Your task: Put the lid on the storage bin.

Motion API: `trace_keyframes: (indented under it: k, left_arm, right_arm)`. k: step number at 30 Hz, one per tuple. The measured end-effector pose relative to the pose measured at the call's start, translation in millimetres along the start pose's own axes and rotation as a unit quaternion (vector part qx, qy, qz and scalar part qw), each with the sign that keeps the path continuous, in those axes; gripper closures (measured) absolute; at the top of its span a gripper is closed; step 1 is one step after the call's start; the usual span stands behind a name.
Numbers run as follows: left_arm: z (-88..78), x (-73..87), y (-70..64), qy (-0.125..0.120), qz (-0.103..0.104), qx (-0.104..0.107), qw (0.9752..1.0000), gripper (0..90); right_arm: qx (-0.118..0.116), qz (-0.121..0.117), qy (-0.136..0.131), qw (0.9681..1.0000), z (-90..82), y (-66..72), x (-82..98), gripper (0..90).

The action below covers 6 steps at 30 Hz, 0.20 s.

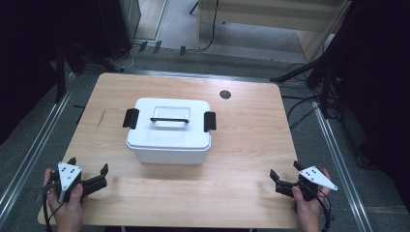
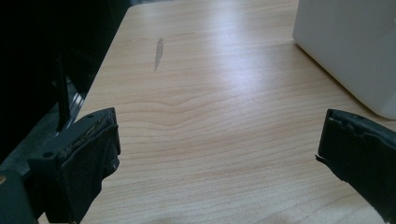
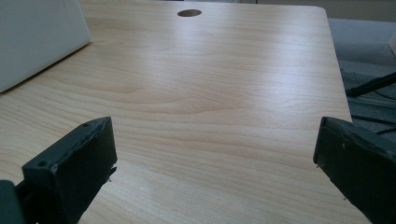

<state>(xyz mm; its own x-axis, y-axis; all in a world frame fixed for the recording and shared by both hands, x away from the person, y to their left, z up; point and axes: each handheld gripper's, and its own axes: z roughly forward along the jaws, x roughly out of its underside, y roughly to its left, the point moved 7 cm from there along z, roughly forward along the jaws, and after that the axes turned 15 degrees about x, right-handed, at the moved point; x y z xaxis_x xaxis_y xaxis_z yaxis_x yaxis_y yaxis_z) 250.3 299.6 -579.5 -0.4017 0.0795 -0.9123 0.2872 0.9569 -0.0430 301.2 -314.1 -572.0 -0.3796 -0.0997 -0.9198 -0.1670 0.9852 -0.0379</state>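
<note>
A white plastic box (image 1: 169, 130) with a lid, a black carry handle (image 1: 169, 119) and two black side latches stands shut in the middle of the wooden table (image 1: 241, 145). My left gripper (image 1: 88, 166) rests open near the front left corner, nothing between its jaws. My right gripper (image 1: 285, 171) rests open near the front right corner, also empty. The left gripper view has the box's corner (image 2: 350, 46) at the upper right, well ahead of the left gripper (image 2: 219, 154). In the right gripper view the box's side (image 3: 37, 37) sits at the upper left, beyond the right gripper (image 3: 215, 158).
A round cable hole (image 1: 225, 94) marks the table's back edge, also seen as a hole (image 3: 189, 12) in the right gripper view. A dark streak (image 2: 158, 52) marks the wood left of the box. Metal rails, cables and stands surround the table on the floor.
</note>
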Motion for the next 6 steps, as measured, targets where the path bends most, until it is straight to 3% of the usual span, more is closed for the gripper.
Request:
trace_keyframes:
  k: [6]
  left_arm:
    - [0.2, 0.1, 0.0, 0.001, -0.001, -0.001, 1.0, 0.0]
  right_arm:
    - [0.001, -0.003, -0.001, 1.0, 0.5, 1.0, -0.1, 0.0]
